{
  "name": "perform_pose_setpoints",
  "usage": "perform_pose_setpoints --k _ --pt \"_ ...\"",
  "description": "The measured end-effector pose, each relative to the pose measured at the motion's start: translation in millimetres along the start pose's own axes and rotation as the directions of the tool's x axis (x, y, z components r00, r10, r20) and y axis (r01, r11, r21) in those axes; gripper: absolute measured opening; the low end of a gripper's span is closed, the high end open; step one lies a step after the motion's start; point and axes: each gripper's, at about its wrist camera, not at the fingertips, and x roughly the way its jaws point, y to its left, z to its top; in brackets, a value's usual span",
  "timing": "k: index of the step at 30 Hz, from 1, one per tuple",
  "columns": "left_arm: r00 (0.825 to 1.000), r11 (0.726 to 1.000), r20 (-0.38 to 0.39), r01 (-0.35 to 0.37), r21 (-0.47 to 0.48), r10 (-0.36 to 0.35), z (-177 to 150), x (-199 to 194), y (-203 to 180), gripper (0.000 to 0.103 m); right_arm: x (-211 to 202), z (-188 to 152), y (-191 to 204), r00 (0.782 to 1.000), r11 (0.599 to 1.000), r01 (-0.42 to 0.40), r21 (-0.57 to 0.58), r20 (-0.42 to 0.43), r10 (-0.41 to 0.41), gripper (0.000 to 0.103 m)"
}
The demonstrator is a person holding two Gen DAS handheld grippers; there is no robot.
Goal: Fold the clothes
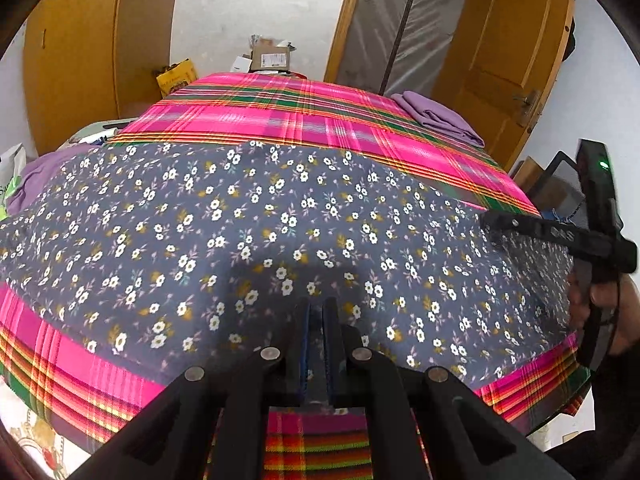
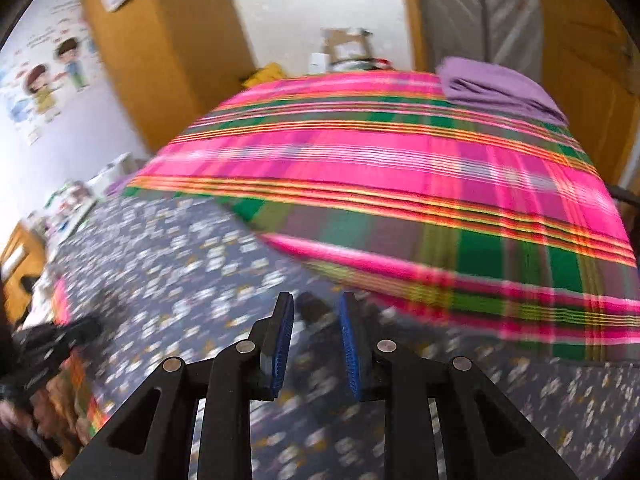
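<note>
A grey-blue floral cloth [image 1: 280, 232] lies spread flat across the near part of a bed covered by a pink plaid sheet [image 1: 304, 120]. My left gripper [image 1: 316, 304] hovers over the cloth's near middle with its jaws shut. I see nothing clearly pinched between them. My right gripper [image 2: 316, 308] is open above the floral cloth [image 2: 180, 264] near its right end, and its blue pads [image 2: 282, 344] are bare. That view is motion-blurred. In the left wrist view, the right gripper [image 1: 492, 220] reaches in from the right edge, held by a hand [image 1: 604, 300].
A folded purple cloth [image 1: 440, 118] lies at the bed's far right corner, and more purple fabric [image 1: 36, 176] hangs off the left side. Cardboard boxes [image 1: 270, 56] stand beyond the far end. A wooden wardrobe [image 1: 80, 60] flanks the bed on the left and a door [image 1: 512, 40] on the right.
</note>
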Motion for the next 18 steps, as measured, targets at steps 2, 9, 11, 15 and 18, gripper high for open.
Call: perform_pose_setpoints --k 2,9,11,15,18 --pt "1.0 1.0 0.007 0.008 -0.001 -0.008 -2.6 -1.0 -2.2 0.005 -7.9 -12.3 16.3 0.998 0.997 -0.058 -0.048 0.008 0.058 0.025" --pt "1.0 0.999 0.015 0.011 0.036 -0.012 -7.4 0.3 -10.2 0.005 -9.4 -45.6 52.1 0.994 0.976 -0.113 -0.186 -0.026 0.11 0.025" --pt "1.0 1.0 0.029 0.008 0.029 -0.009 -5.6 -4.7 -8.6 0.005 -10.9 -47.2 52.7 0.993 0.976 -0.118 -0.184 -0.018 0.116 0.025" --pt "0.998 0.999 0.05 -0.036 0.004 0.035 -1.9 -9.0 3.9 0.006 -11.8 -44.1 53.7 0.994 0.977 -0.106 -0.184 -0.007 0.107 0.025" --pt "0.995 0.995 0.036 -0.087 -0.039 0.088 0.1 -8.5 17.3 0.006 -12.1 -45.2 56.8 0.994 0.976 -0.109 -0.189 -0.004 0.11 0.025"
